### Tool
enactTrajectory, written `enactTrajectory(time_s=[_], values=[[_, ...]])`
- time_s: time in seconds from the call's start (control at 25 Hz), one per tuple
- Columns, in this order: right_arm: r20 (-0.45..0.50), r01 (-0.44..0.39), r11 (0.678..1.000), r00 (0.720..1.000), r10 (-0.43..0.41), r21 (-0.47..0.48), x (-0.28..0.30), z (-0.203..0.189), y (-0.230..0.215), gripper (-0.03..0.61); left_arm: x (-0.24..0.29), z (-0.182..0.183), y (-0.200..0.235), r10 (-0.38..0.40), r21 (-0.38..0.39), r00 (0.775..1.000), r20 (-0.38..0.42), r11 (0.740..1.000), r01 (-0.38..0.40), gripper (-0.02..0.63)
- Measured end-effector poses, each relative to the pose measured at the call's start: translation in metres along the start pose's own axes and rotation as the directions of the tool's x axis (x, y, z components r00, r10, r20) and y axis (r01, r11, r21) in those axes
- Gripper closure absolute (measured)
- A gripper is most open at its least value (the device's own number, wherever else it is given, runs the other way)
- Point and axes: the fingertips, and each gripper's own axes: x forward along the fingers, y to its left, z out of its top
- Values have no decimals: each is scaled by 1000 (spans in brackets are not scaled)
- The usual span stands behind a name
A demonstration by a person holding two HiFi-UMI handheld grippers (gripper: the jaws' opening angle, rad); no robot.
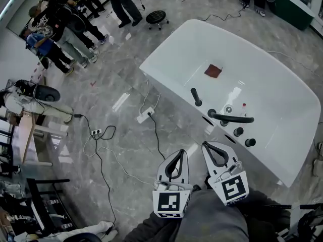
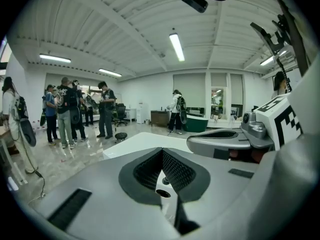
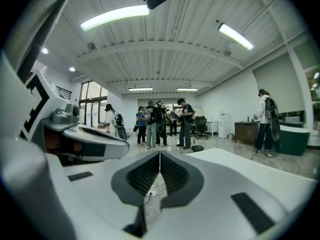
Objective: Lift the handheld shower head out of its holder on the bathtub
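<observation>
The white bathtub [image 1: 282, 135] fills the right of the head view. On its near rim a black handheld shower head [image 1: 196, 97] stands in its holder, beside a black curved spout [image 1: 231, 118] and two black knobs [image 1: 238, 131]. My left gripper [image 1: 179, 153] and right gripper [image 1: 207, 145] hang side by side over the floor, short of the rim, touching nothing. Both point toward the tub. The left gripper [image 2: 162, 152] has its jaws together and empty. The right gripper [image 3: 159, 154] is also shut with nothing held. The tub's corner [image 2: 134, 141] shows ahead in the left gripper view.
A reddish-brown cloth [image 1: 213, 70] lies in the tub. On the marble floor a power strip [image 1: 145, 116] and cables trail left of the tub. A black stool [image 1: 157, 17] and several people [image 1: 70, 29] stand at the back left. A dark green tub [image 1: 295, 6] sits top right.
</observation>
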Motion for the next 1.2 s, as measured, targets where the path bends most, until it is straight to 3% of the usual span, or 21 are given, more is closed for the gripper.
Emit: enactTrajectory(time_s=[0.48, 0.76, 1.2], values=[[-24, -42, 999, 999, 42, 17, 40, -11, -30, 572, 41, -1, 19, 54, -39, 998, -36, 998, -55, 611], [-73, 17, 1000, 997, -15, 15, 83, -15, -35, 572, 70, -7, 55, -10, -69, 999, -39, 998, 8, 609], [-130, 90, 996, 988, -88, 8, 190, -9, -12, 572, 118, 6, 168, -111, -61, 993, -33, 992, 109, 609]])
